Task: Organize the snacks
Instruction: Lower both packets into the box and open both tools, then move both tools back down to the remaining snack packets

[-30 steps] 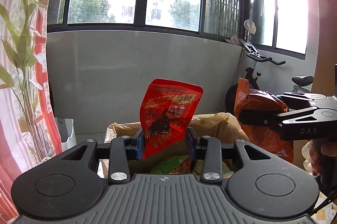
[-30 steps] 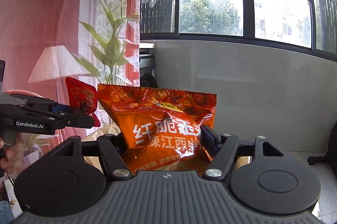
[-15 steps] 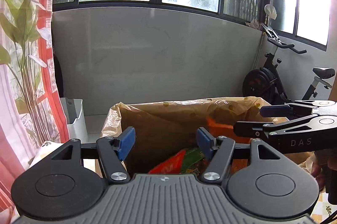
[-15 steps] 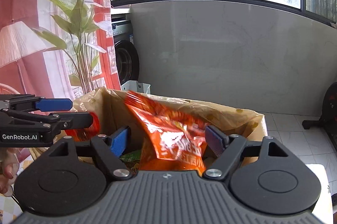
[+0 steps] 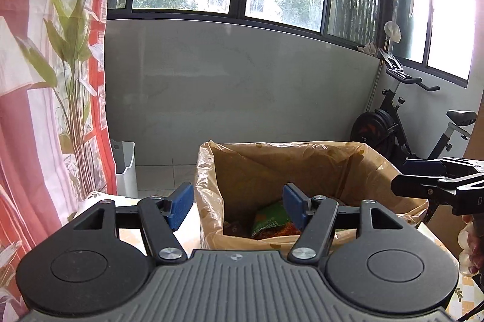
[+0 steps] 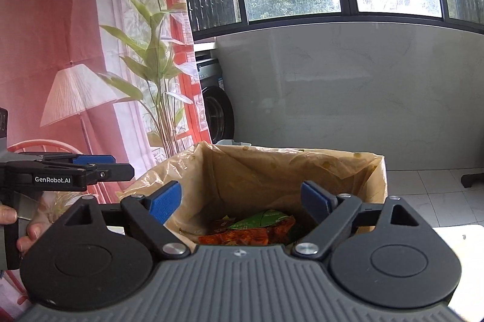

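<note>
Left gripper (image 5: 237,205) spread wide, nothing between its blue pads; right gripper (image 6: 242,202) likewise released and empty. Both hover just above the near rim of the lined box (image 6: 302,167). Snacks (image 6: 254,229) lie at the bottom of the box, green packet on top of orange ones. Beyond: grey wall, curtain (image 5: 36,98) at left, exercise bike (image 5: 393,122) at right, windows above.
</note>
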A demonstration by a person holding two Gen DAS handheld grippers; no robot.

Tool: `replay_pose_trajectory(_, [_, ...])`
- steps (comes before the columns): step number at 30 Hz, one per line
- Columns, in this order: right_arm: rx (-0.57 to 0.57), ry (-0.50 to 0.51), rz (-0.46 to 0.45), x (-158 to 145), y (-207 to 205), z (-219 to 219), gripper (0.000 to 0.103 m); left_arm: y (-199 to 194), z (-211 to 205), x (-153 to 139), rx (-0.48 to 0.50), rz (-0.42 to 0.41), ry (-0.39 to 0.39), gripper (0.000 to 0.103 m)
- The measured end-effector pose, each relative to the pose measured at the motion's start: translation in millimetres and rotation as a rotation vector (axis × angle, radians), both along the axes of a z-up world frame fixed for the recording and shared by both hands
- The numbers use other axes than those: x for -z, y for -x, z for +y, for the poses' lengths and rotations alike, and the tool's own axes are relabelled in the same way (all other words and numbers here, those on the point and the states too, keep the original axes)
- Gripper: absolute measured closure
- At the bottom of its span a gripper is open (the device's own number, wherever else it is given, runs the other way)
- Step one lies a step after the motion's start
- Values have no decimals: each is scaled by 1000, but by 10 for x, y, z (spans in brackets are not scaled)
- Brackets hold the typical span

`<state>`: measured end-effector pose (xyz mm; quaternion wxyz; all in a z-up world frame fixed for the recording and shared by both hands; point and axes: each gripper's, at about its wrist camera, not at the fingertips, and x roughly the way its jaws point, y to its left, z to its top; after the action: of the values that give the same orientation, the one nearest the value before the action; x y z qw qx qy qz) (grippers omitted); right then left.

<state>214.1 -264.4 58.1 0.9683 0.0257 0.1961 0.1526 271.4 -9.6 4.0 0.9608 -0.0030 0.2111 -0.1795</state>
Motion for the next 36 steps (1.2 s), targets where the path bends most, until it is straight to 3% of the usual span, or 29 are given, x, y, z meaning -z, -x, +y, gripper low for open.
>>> replay_pose_trajectory(6, [-32, 29, 17, 219, 433, 59, 30, 444, 273, 201, -30, 18, 27, 35])
replay_pose_trajectory(12, [-15, -3, 70, 583, 757, 17, 39, 766, 441, 638, -103, 63, 54, 35])
replay_pose_trajectory(15, [22, 18, 161, 853, 834, -16, 43, 905, 425, 853, -156, 65, 36, 35])
replay_pose_trajectory(19, [35, 69, 292, 1273, 964, -71, 47, 962, 432, 1120, -160, 157, 42, 35])
replay_pose_trajectory(23, [-6, 117, 396, 1569, 1139, -80, 49, 991, 418, 1248, -153, 198, 38, 35])
replay_pose_trajectory(28, [-68, 142, 490, 1792, 1316, -20, 68, 1043, 312, 1354, -122, 228, 28, 35])
replay_pose_trajectory(36, [-166, 177, 526, 1894, 1360, 173, 68, 1051, 219, 1420, -85, 242, 9, 35])
